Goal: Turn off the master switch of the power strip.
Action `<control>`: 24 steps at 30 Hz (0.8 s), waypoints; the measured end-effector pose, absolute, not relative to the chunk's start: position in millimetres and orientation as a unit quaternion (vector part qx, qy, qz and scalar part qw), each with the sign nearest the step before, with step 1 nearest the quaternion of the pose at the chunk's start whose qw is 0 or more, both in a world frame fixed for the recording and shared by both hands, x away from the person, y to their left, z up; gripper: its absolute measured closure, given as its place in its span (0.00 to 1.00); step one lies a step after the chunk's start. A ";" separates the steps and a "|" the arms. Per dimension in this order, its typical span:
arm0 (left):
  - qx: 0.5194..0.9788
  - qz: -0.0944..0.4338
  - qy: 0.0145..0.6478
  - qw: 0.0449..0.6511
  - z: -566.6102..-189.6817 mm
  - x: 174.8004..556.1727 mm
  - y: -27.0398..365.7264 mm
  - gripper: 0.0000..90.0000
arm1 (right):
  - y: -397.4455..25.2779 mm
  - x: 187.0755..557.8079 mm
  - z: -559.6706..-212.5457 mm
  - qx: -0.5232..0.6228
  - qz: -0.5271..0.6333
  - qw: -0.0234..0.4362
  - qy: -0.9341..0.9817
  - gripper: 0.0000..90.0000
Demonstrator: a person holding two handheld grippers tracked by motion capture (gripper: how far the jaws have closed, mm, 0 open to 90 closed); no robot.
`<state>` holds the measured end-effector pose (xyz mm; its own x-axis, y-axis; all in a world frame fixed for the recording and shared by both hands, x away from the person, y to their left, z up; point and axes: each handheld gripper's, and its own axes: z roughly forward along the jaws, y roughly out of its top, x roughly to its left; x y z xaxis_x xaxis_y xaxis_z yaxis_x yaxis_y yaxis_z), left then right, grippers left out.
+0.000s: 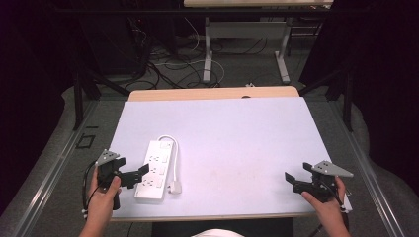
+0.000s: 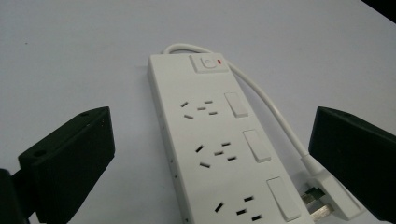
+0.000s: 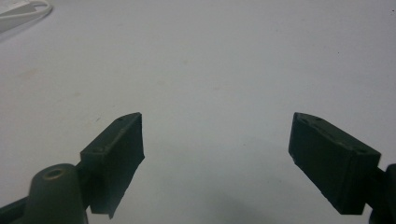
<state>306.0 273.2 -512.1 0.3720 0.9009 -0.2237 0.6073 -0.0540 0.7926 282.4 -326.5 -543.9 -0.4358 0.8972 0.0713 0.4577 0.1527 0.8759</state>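
Note:
A white power strip [image 1: 155, 171] lies on the white table mat [image 1: 232, 143] at the near left, its cord [image 1: 174, 158] looping along its right side to a white plug [image 1: 174, 187]. My left gripper [image 1: 141, 174] is open just at the strip's left near end. In the left gripper view the strip [image 2: 219, 140] runs up between the wide-apart jaws, with several sockets and rocker switches, and the plug [image 2: 327, 198] lies at the lower right. My right gripper [image 1: 290, 180] is open over bare mat at the near right, and its jaws stand wide apart [image 3: 215, 154].
The mat covers a wooden table [image 1: 212, 93] whose far edge shows beyond it. Table legs [image 1: 208, 59] and loose cables [image 1: 168, 64] lie on the floor behind. Metal rails [image 1: 49, 173] run along both sides of the table.

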 end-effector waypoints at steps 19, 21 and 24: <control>0.691 0.198 0.570 0.398 -540.7 301.3 298.3 0.01 | -328.9 282.7 -545.1 0.477 0.448 0.242 0.717 0.19; 0.694 0.201 0.570 0.392 -543.5 302.1 298.5 0.01 | -329.3 283.2 -545.7 0.477 0.448 0.241 0.717 0.19; 0.693 0.204 0.572 0.389 -547.0 303.3 299.0 0.01 | -329.6 283.5 -546.2 0.479 0.448 0.246 0.714 0.20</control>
